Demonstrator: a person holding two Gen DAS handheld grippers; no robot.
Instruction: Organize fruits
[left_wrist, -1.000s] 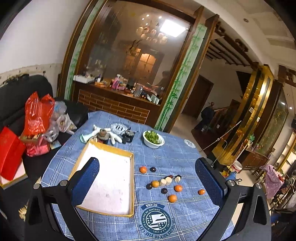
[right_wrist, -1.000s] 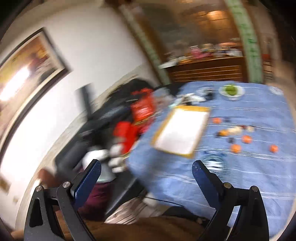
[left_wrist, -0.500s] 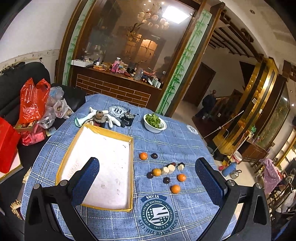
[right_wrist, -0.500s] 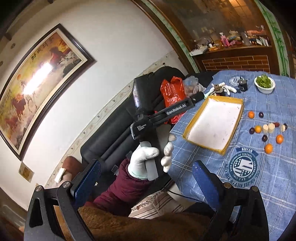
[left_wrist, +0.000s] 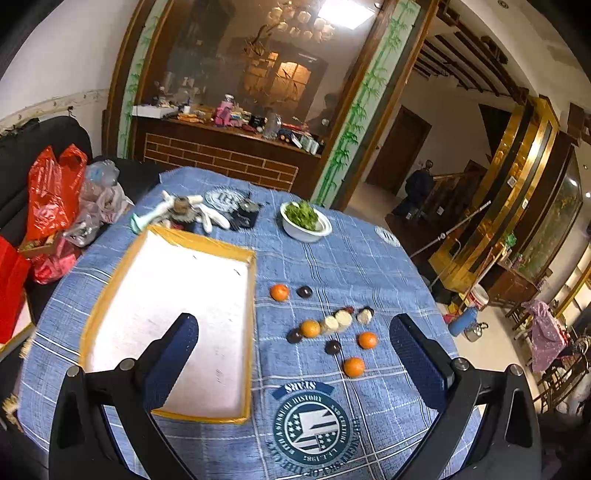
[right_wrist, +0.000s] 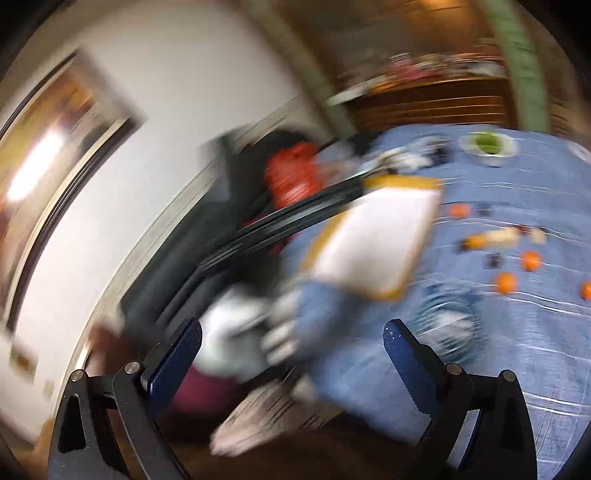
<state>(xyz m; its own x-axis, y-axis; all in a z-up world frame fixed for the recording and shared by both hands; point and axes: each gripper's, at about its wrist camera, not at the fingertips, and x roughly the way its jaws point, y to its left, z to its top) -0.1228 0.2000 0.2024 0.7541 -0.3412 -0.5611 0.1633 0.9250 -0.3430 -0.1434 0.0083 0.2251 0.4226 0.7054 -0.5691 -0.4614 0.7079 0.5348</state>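
Two grippers are in view, both with jaws spread wide and nothing between the pads; the left gripper (left_wrist: 293, 354) hangs above the near edge of the round table (left_wrist: 369, 258), which is covered in a blue checked cloth bearing a round printed emblem (left_wrist: 312, 428). Fruits lie loose on the cloth to the right of a shallow yellow-rimmed tray (left_wrist: 252, 332) with a white floor; the tray holds no fruit. Four small oranges are counted: one just beside the tray's right rim (left_wrist: 279, 292), one in the middle cluster (left_wrist: 309, 328), one further right (left_wrist: 368, 340), one nearest the emblem (left_wrist: 354, 367). Dark round fruits sit among them, one beside the far orange (left_wrist: 304, 292), one touching the cluster orange (left_wrist: 294, 335), one between the two near oranges (left_wrist: 332, 347). Pale pieces (left_wrist: 343, 317) lie in a short row at the cluster's right; their kind cannot be determined. A white bowl of greens (left_wrist: 306, 221) stands at the far side, well apart from the fruit; white gloves and small clutter (left_wrist: 192, 214) lie beyond the tray's far edge; red plastic bags (left_wrist: 51, 192) rest on a dark sofa to the left.

Right wrist view is heavily blurred; the right gripper (right_wrist: 291, 345) is off the table's left edge, over a white-gloved hand (right_wrist: 236, 339); tray (right_wrist: 376, 291), oranges (right_wrist: 506, 282) and bowl (right_wrist: 487, 146) are recognisable only in outline.
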